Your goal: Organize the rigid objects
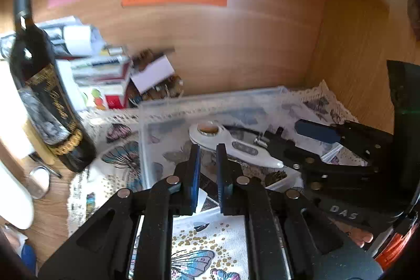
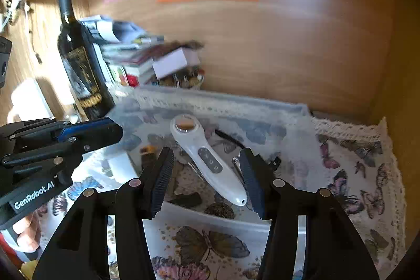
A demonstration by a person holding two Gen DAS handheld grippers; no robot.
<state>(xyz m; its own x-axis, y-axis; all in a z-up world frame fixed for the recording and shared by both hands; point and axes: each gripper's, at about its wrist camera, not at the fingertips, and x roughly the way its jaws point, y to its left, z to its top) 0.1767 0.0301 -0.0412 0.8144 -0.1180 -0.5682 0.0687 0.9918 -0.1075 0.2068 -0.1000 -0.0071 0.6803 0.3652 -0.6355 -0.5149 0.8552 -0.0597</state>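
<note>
We found the white handheld device lying flat inside the clear plastic bin, its round amber head toward the bin's far wall and its tapered tail toward the near wall, with a dark cable trailing off just behind it. The bin sat on a butterfly-print cloth that covered the tabletop, which presumably kept the bin from sliding on the wood. Our right tool hung over the bin's near edge with its jaws spread wide and nothing between them, one pad on each side of the device's tail, so we judged it was either lining up a grasp or had just let go. Our left tool waited at the near left side of the bin, its blue pads drawn nearly together with only a thin gap and nothing held, likely kept clear so the other could work. Left of the bin stood a dark wine bottle, and behind the bin's far left corner a heap of boxes and papers leaned against the wooden back panel.
</note>
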